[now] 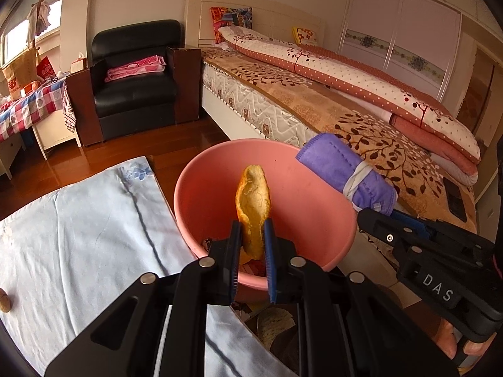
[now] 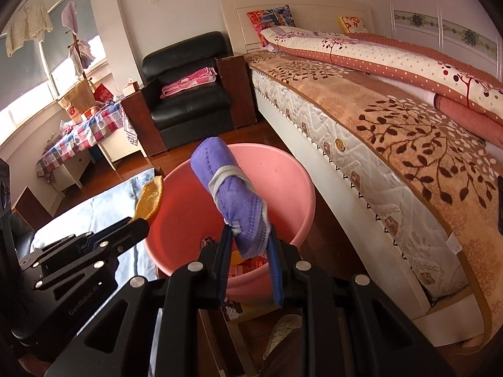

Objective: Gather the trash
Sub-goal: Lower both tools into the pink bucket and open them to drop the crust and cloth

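Observation:
A pink basin [image 1: 314,194] stands between the table and the bed, with some trash in its bottom; it also shows in the right wrist view [image 2: 292,188]. My left gripper [image 1: 253,235] is shut on an orange fruit peel [image 1: 253,201] and holds it over the basin. The peel also shows in the right wrist view [image 2: 150,202]. My right gripper [image 2: 248,242] is shut on a rolled purple face mask [image 2: 229,191] over the basin's right side. The mask also shows in the left wrist view [image 1: 342,169], held by the right gripper [image 1: 374,213].
A table with a pale blue cloth [image 1: 78,226] lies at left, with a small brown nut [image 1: 4,301] at its edge. A bed [image 1: 361,119] runs along the right. A black armchair [image 1: 135,84] and a checked side table [image 1: 28,106] stand behind.

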Demonstrator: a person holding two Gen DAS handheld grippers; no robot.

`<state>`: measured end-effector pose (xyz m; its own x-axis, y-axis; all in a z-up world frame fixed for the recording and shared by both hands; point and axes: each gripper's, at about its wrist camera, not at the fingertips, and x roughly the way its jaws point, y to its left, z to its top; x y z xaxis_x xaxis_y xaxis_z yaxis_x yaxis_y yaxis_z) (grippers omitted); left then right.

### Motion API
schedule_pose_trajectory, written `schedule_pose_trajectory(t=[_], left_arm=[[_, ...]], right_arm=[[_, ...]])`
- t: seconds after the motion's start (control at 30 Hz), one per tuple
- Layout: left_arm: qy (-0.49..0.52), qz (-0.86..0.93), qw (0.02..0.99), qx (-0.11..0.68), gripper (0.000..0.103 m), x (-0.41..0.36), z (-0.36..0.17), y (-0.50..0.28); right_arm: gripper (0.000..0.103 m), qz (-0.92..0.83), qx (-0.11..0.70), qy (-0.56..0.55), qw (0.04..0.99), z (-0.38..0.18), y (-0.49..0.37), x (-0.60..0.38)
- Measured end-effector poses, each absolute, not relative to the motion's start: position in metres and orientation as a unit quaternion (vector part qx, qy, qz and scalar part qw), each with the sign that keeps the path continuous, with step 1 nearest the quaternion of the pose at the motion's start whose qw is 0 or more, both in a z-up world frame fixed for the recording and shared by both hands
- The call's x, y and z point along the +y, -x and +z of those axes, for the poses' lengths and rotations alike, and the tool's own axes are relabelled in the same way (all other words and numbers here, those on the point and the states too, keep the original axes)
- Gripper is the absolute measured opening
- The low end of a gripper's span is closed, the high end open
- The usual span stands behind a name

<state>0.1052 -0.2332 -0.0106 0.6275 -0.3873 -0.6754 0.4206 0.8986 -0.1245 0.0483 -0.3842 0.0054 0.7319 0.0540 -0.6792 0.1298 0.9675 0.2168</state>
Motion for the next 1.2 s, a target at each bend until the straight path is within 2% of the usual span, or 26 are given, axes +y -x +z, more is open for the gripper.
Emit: schedule_pose_trajectory(t=[0.63, 0.93, 0.97, 1.07, 1.2], left_arm=[[-0.034, -0.216, 0.891, 0.397, 0.014, -0.25, -0.037, -0.125], [-0.034, -0.209, 0.887, 0.41, 0.017, -0.248, -0.045, -0.134], [-0.033, -0.209, 0.887, 0.41, 0.019, -0.248, -0.046, -0.135], [-0.028, -0.208, 0.888, 0.41, 0.036, -0.245, -0.046, -0.136], [-0.02, -0.209, 0.889, 0.406, 0.038, -0.243, -0.044, -0.138]], right_arm=[[0.022, -0.025, 0.382, -0.121, 0.916, -0.01, -0.076, -0.382], [0.022, -0.028, 0.387, -0.12, 0.914, -0.015, -0.081, -0.384], [0.022, -0.028, 0.388, -0.12, 0.913, -0.015, -0.082, -0.384], [0.022, -0.029, 0.39, -0.121, 0.912, -0.018, -0.083, -0.384], [0.022, -0.029, 0.392, -0.123, 0.911, -0.02, -0.084, -0.385]])
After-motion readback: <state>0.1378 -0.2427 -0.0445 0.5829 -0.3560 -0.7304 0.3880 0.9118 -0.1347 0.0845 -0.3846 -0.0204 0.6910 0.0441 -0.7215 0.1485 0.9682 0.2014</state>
